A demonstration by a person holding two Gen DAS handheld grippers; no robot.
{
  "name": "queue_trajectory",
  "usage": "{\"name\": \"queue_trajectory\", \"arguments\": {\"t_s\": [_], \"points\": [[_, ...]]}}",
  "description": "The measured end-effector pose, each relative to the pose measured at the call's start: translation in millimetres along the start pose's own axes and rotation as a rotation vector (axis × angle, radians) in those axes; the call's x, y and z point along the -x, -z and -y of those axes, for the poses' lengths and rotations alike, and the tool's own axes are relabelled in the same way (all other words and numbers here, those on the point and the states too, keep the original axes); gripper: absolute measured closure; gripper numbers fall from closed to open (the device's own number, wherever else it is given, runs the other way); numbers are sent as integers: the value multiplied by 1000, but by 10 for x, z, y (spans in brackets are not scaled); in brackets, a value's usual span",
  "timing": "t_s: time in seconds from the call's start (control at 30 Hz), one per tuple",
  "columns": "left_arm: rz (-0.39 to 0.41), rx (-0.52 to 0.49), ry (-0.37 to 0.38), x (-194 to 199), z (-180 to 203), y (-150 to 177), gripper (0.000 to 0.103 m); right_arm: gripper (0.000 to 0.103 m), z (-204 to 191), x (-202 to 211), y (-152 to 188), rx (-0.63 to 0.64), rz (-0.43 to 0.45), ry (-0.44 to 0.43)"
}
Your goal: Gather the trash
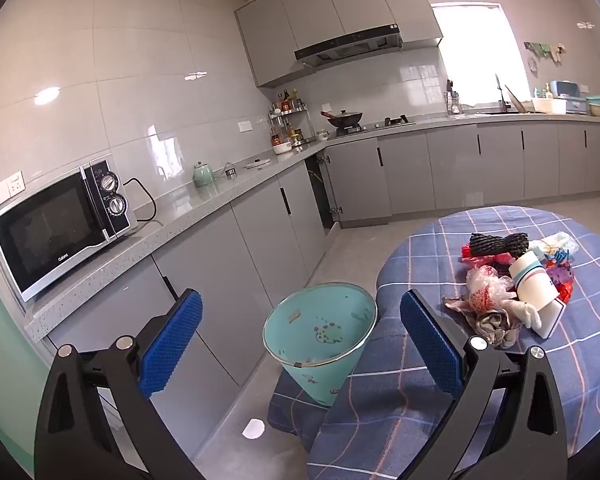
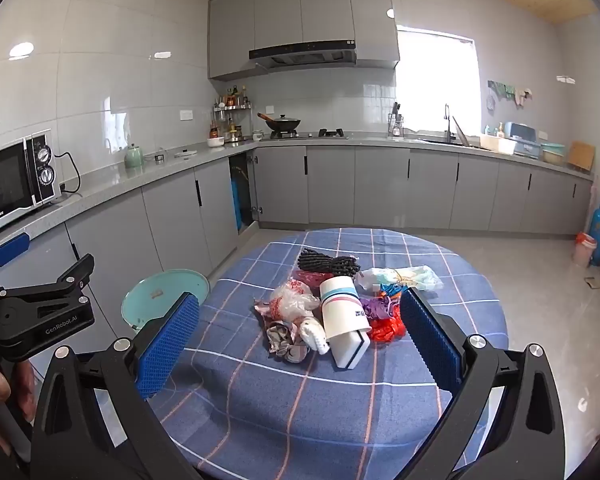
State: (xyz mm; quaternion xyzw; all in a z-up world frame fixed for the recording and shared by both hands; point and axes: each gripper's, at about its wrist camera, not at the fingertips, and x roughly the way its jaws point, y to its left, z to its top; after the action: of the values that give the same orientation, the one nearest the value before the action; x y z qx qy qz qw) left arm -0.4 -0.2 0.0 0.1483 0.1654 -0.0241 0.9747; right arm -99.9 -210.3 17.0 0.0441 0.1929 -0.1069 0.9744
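Both grippers, left (image 1: 300, 344) and right (image 2: 298, 344), stand spread and empty; trash (image 2: 332, 308) (cup, bags, rope) heaps on the table (image 2: 300, 400) beside the bin (image 1: 320, 332).

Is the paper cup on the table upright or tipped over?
Tipped over: the paper cup lies on its side in the trash pile, its mouth facing the camera.

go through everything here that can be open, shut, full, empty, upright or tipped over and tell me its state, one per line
Left gripper: open, holding nothing.
Right gripper: open, holding nothing.
Trash bin: upright on the floor beside the table, no lid, nearly empty.
Paper cup: lying on its side in the trash pile.
Microwave: door shut.
Corner cabinet door: open.
Wok: on the stove, lid on.
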Motion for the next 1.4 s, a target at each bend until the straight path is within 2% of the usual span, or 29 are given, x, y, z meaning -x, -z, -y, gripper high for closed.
{"name": "queue_trajectory", "arguments": {"t_s": [1.4], "points": [[-2,-16,8,-11,40,11,6,4,96,-13,-34,-15,-2,11]]}}
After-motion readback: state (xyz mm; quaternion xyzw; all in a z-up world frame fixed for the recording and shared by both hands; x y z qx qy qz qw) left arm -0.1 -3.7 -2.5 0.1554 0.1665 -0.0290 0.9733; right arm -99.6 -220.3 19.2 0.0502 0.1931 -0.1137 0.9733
